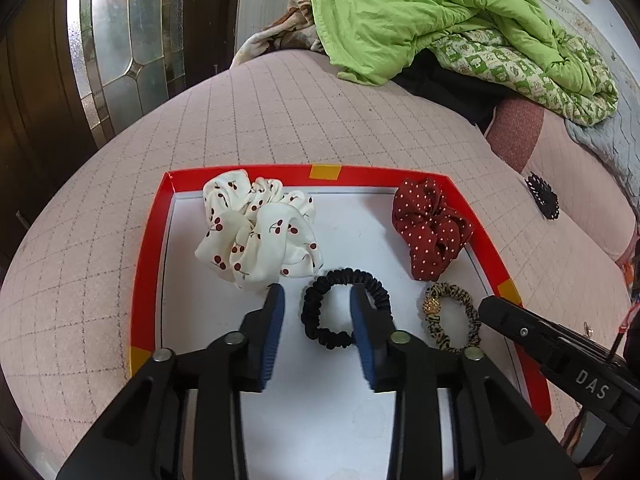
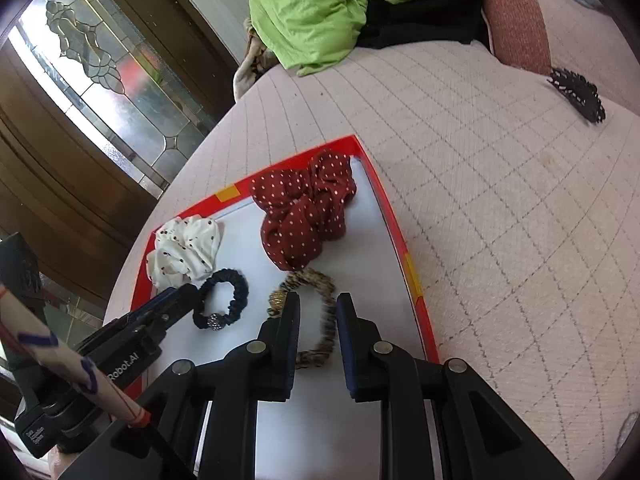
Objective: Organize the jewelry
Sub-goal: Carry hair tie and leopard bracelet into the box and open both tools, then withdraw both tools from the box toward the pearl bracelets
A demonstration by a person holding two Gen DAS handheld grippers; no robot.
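Note:
A red-rimmed white tray (image 1: 152, 240) lies on the pink quilted bed. It holds a white cherry-print scrunchie (image 1: 256, 232), a dark red polka-dot scrunchie (image 1: 430, 228), a thin black hair tie (image 1: 320, 308) and a leopard-print hair tie (image 1: 456, 320) with a gold bead. My left gripper (image 1: 318, 292) is open, its fingers straddling the black tie's left part. My right gripper (image 2: 318, 300) is open over the leopard tie (image 2: 320, 312). A black lace hair clip (image 2: 578, 94) lies on the bed outside the tray (image 2: 408, 256), to the right.
A green quilt (image 1: 420, 12) and patterned bedding are piled at the far side of the bed. A dark red cushion (image 1: 516, 132) lies right of the tray. A wooden door with leaded glass (image 1: 116, 32) stands beyond the bed's left edge.

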